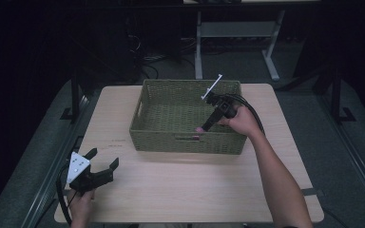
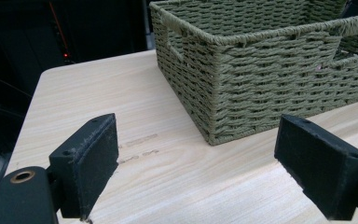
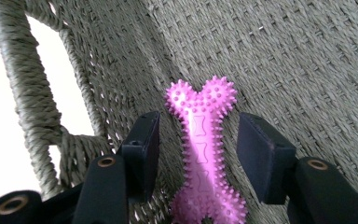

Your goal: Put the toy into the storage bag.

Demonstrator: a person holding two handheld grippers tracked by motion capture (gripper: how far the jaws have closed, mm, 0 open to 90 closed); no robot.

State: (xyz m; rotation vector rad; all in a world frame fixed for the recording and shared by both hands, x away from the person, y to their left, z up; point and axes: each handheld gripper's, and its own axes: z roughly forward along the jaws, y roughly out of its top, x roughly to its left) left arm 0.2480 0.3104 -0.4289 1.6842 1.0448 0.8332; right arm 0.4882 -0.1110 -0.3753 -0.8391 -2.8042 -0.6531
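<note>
Pink and spiky, the rubber bone toy (image 3: 204,154) is lying on the woven green basket's floor (image 3: 307,65), lengthwise between the released right claw's (image 3: 198,154) jaws, untouched.

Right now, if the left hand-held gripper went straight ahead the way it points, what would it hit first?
Most likely the near corner of the woven basket. The left hand-held gripper has bare table in between, though depth is hard to judge.

Dim, dark surroundings; table (image 1: 180,190) lit from above; glare washes basket handle (image 3: 51,84).
</note>
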